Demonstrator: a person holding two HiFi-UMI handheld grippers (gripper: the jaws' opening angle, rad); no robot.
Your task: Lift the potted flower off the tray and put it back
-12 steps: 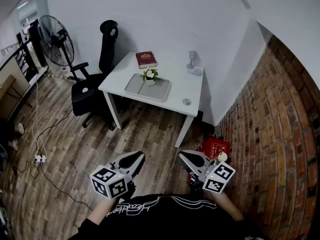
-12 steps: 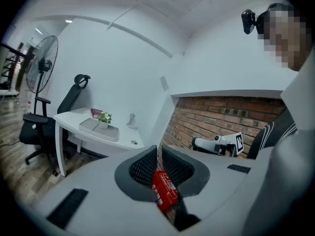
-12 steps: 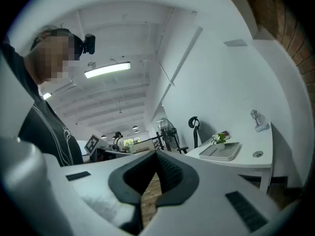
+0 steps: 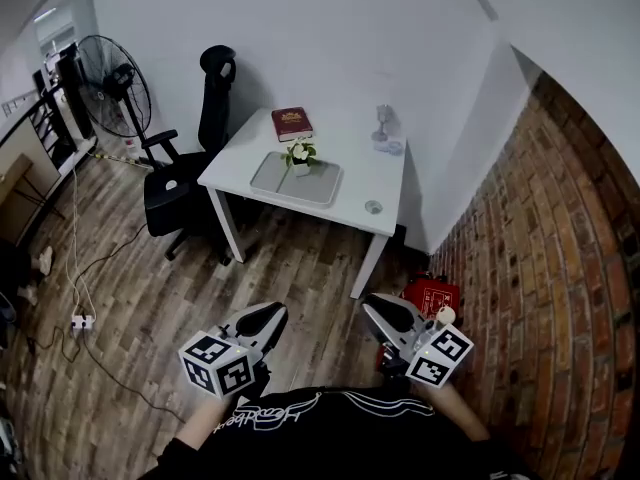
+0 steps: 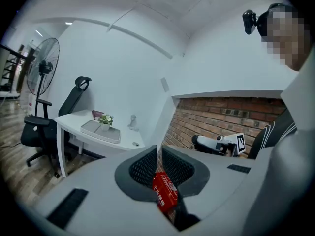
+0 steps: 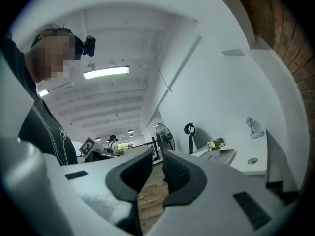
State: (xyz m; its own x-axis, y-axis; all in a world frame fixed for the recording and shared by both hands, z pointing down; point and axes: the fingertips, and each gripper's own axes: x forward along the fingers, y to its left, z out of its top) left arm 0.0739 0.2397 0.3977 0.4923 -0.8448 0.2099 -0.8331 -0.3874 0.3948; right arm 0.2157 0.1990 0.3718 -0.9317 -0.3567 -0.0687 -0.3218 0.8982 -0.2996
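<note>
The potted flower (image 4: pixel 299 154) is standing on the gray tray (image 4: pixel 318 186), toward its 12 o'clock edge, on the white bench (image 4: pixel 370 173) across the room. A red book (image 4: pixel 292 121) is lying just beyond it at 12 o'clock. Well apart from the bench, at 6 o'clock over the wooden floor (image 4: pixel 150 298), the left tool (image 4: pixel 272 313) and right tool (image 4: pixel 372 306) are hovering side by side, each with jaws pressed together on nothing.
</note>
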